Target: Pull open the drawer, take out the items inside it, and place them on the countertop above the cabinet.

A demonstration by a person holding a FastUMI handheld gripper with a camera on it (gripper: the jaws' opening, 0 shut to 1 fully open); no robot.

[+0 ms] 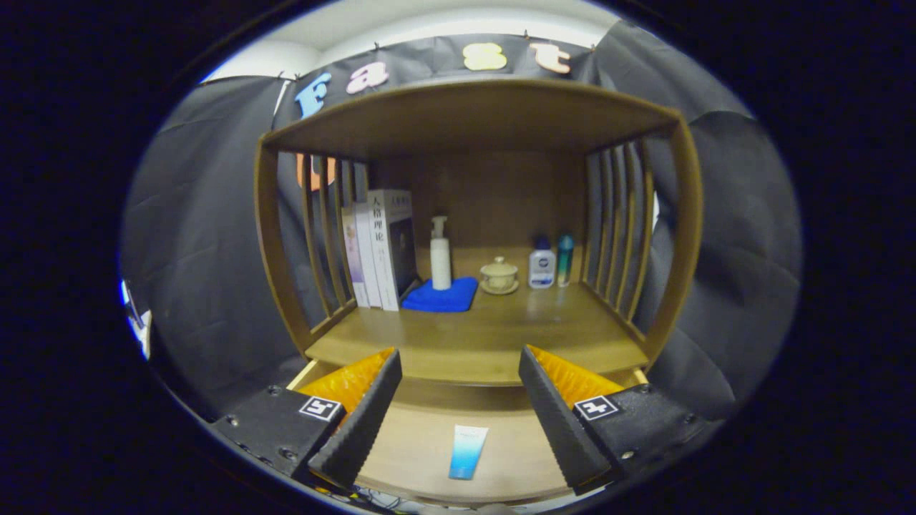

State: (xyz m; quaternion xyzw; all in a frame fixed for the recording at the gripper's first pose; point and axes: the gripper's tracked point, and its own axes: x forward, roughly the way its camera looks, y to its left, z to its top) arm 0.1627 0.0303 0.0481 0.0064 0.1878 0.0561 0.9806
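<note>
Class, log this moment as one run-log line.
drawer: open | tube: lying inside, between fingers | gripper: open, above tube | countertop: awaiting tube

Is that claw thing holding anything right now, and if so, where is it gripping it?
Nothing is held. The gripper is open, its fingers apart above the open drawer, where a blue-and-white tube lies between them, untouched.

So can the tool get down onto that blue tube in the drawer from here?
Probably yes. The drawer is pulled open, and the tube lies flat on its floor between the open fingers of the tool, with nothing on or beside it. The countertop edge sits beyond it, not over it.
</note>
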